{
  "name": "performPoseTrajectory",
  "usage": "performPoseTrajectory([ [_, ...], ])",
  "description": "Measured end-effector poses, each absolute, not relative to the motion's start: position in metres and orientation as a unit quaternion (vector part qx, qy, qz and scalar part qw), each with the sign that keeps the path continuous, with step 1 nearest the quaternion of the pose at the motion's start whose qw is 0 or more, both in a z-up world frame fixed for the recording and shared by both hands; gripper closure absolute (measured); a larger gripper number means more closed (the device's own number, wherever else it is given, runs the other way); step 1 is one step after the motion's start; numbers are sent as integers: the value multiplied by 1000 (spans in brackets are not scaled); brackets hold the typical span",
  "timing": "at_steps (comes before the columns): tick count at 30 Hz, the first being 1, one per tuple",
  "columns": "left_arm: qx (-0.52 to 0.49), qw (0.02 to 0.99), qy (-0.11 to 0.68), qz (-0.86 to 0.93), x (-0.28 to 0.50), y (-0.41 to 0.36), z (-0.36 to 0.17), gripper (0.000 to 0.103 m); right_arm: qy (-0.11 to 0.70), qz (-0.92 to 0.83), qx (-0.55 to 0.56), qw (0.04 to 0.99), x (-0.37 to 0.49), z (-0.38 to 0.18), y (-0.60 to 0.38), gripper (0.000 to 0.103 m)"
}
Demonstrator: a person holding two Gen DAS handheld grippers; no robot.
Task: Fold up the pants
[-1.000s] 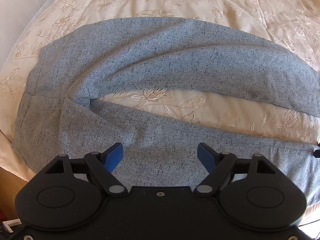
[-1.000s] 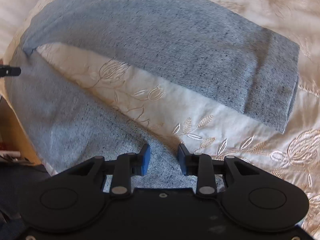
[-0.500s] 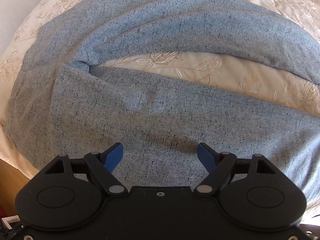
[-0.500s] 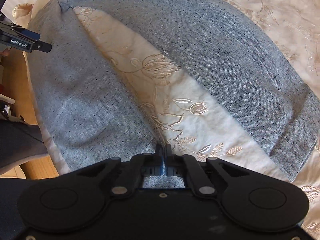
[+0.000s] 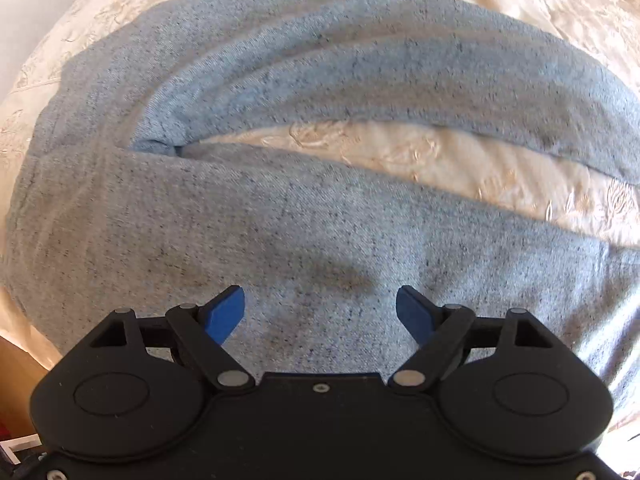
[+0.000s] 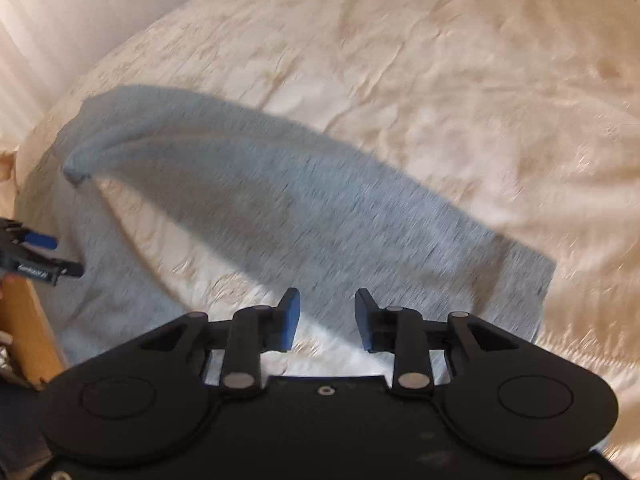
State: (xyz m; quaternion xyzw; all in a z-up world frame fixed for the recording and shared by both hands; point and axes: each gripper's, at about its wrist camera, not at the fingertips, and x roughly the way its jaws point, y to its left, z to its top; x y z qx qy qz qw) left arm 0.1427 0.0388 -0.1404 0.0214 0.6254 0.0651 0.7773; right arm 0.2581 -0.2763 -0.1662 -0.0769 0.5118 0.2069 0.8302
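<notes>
1. The grey pants (image 5: 320, 220) lie spread across the frame on the cream embroidered bedspread (image 6: 400, 60), legs splayed apart.
2. Soft, light and limp, I judge; best pinched at hem or waistband.
3. The left gripper (image 5: 320, 308) gapes wide over the near leg, empty.
4. The right gripper (image 6: 327, 318), empty, has just been opening.
5. No readable writing.

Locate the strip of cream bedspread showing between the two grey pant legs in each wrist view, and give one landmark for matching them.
Left wrist: the strip runs across centre-right, widening to the right.
Right wrist: the strip lies lower left, blurred, widening toward the gripper.
Shared landmark: the crotch fold where both legs meet.
</notes>
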Motion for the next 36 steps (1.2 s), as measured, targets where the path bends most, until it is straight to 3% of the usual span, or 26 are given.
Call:
performPoseTrajectory([
  [6, 3, 788, 608, 97, 163, 53, -113, 20, 511, 258, -192, 797, 342, -195, -272, 70],
  [13, -20, 787, 605, 121, 163, 68, -97, 20, 550, 344, -248, 720, 391, -245, -264, 69],
  [20, -37, 779, 612, 133, 175, 88, -90, 20, 615, 371, -158, 678, 425, -278, -266, 64],
  [21, -41, 779, 611, 133, 180, 90, -89, 20, 630, 371, -138, 667, 427, -277, -267, 66],
  [22, -45, 779, 611, 132, 186, 93, -89, 20, 639, 371, -129, 661, 427, -276, -267, 76],
  [23, -49, 779, 611, 130, 192, 95, -88, 20, 633, 371, -143, 664, 423, -273, -265, 99],
  [29, -65, 774, 621, 105, 256, 109, -86, 20, 533, 395, -205, 720, 353, -213, -258, 98],
  [36, -147, 748, 642, 85, 350, 143, -101, 19, 485, 385, -281, 733, 263, -193, -231, 98],
])
